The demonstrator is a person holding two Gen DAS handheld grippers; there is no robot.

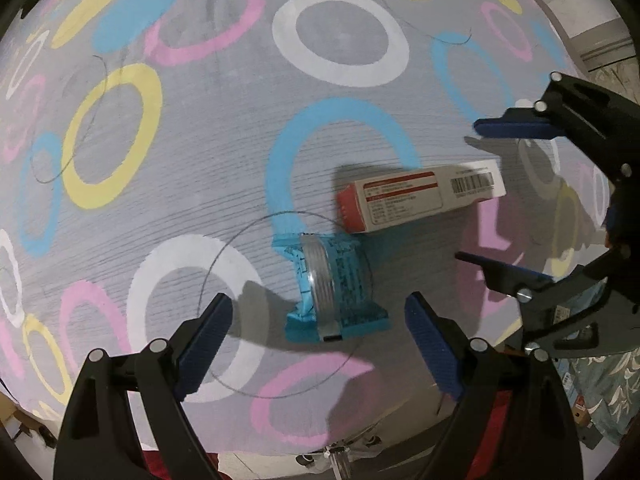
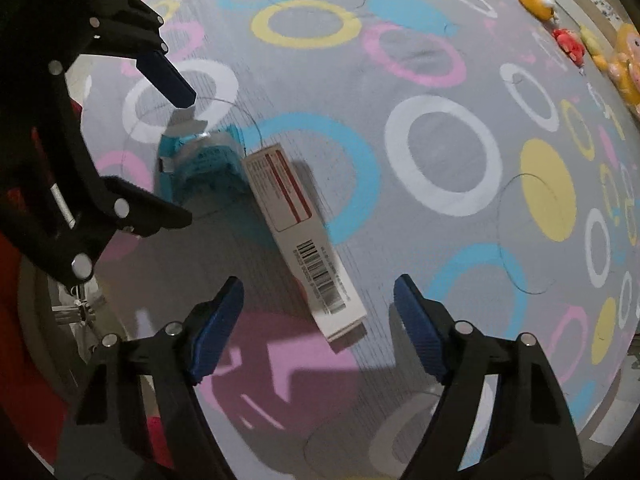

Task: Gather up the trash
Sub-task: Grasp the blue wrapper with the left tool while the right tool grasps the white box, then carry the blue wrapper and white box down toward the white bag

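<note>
Carton (image 1: 420, 196): long white box, red end and red label band, barcode panel; small print too fine to read.
Packet (image 1: 336, 288): teal wrapper with dark print, unreadable; clear round piece across it; touching the carton's red end.
Surface (image 1: 224, 184): grey cloth printed with coloured rings.
Left gripper (image 1: 320, 340): spread wide, nothing pinched; packet lies between its blue pads.
Right gripper (image 2: 318, 324): spread, pads clear of the carton; barcode end lies between them.

Box (image 2: 304, 236) print blurred, plush toys (image 2: 616, 56) cut off at edge
</note>
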